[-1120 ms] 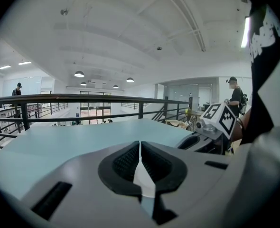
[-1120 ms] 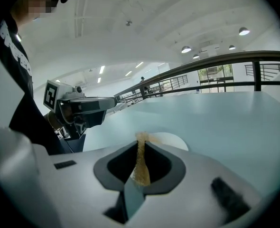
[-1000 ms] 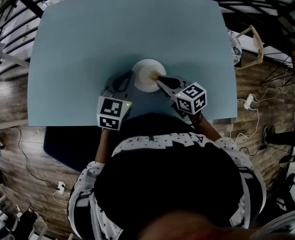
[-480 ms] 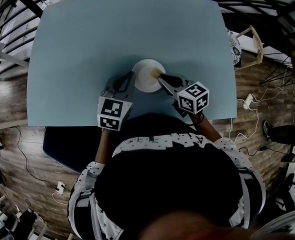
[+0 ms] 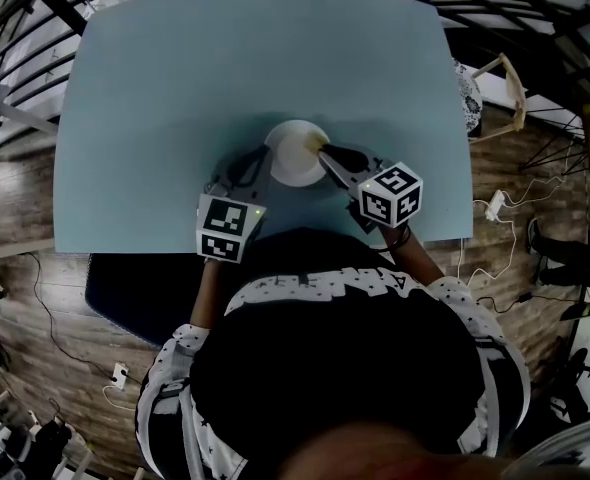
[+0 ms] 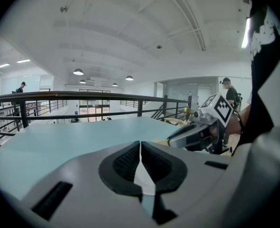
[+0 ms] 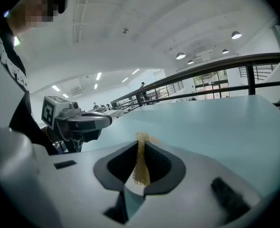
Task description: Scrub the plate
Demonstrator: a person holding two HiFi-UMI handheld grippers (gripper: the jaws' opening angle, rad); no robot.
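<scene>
One white plate (image 5: 295,152) is set on the blue table (image 5: 175,78), near its front edge. The plate's rim is pinched by the left gripper (image 6: 140,147). One tan scrub pad (image 7: 141,167) is clamped in the right gripper (image 7: 141,145) at the plate.

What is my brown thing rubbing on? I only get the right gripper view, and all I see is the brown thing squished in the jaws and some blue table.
Observer: The head view shows a round white plate on the blue table. Your right gripper has the tan scrub pad over its right part.
Operator: Why doesn't the plate slide away?
Observer: In the left gripper view, the left gripper is shut on a thin white edge, which looks like the plate's rim.
Operator: Which side is it grabbing?
Observer: The head view shows it at the plate's left edge.
</scene>
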